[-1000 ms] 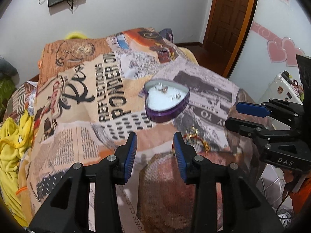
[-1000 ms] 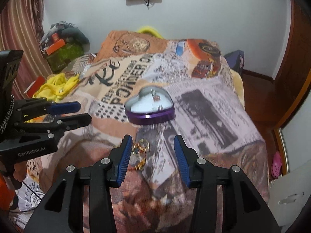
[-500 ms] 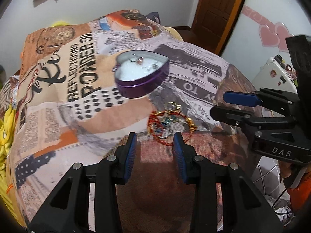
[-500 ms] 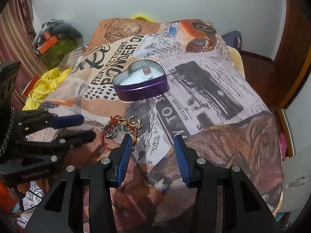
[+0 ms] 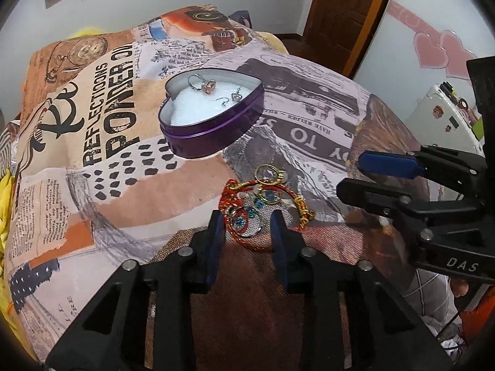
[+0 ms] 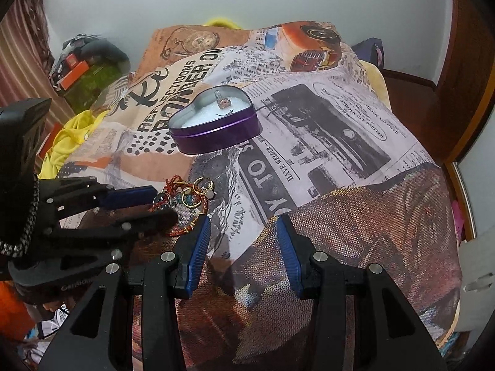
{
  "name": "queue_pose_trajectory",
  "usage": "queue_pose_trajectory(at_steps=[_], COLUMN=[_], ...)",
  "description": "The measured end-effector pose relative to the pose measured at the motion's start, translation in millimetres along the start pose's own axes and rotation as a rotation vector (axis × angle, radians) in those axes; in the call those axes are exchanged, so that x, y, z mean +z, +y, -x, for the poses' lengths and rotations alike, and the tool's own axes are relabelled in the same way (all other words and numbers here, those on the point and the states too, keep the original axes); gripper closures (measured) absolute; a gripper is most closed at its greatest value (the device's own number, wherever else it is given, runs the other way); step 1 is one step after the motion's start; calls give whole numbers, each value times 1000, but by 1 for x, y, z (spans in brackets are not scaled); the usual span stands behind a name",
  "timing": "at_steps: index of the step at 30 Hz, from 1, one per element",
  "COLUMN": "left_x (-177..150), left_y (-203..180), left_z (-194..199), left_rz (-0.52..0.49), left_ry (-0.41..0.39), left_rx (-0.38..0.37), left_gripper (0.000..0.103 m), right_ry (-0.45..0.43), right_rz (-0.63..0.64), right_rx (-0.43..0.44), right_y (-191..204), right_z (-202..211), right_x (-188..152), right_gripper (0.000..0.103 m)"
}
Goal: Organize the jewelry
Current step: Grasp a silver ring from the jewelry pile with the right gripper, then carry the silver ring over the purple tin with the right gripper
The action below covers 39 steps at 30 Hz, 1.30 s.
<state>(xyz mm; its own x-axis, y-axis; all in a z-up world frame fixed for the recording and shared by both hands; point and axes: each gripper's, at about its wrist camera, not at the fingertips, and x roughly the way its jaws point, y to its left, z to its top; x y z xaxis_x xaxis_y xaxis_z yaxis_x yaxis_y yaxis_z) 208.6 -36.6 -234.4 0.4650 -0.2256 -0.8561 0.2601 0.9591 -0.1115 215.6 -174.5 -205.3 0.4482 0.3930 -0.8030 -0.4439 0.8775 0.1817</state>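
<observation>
Reaching into the jewelry pile [image 5: 263, 204], the left gripper [image 5: 247, 219] has its jaws spread, one blue pad on each side of the near edge of the tangle: a red cord bracelet [image 5: 230, 191], gold rings [image 5: 269, 174] and a hoop with blue stones, all heaped together on the bed [image 5: 92, 191]. Nothing looks lifted, so I judge this the pick step for the next piece, with the grasp not yet made. Whether the pads touch the cord I cannot tell.

Up the bed from the pile sits the purple heart tin [image 5: 213, 117], lid off, white lining showing, with a ring [image 5: 205, 85] and an earring [image 5: 230, 98] inside. It lies well apart from the pile.

Further right, the right gripper [image 6: 244, 232] hangs just beside the pile, jaws released and bare, with only the printed bedspread between them.

The next move calls for closing on a single piece, not the whole knot; the cord and rings overlap, so one pinch may drag several. After that comes a lift and a carry over the tin's rim. The right gripper could pin the tangle down.
</observation>
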Motion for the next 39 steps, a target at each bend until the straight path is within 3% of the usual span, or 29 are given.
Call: queue_pose_trajectory(at_steps=[3,21,25,39], left_x=[0,2,2,1], left_y=[2,25,30,34], left_z=[1,28,28,25], left_rz=[2,51,60,71], left_ry=[-8,-84,-89,-90], left_rx=[-3,-9,-6,-7], left_gripper=[83,83,83,83], right_ry=[3,-6,-10,-16], right_rz=[-2,74,105,146], right_rx=[3,-9,-3,25], right_y=[-1,16,23,32], right_z=[-2,-25,-30,-41], right_x=[1,14,15,18], right_gripper=[62,63,81,96])
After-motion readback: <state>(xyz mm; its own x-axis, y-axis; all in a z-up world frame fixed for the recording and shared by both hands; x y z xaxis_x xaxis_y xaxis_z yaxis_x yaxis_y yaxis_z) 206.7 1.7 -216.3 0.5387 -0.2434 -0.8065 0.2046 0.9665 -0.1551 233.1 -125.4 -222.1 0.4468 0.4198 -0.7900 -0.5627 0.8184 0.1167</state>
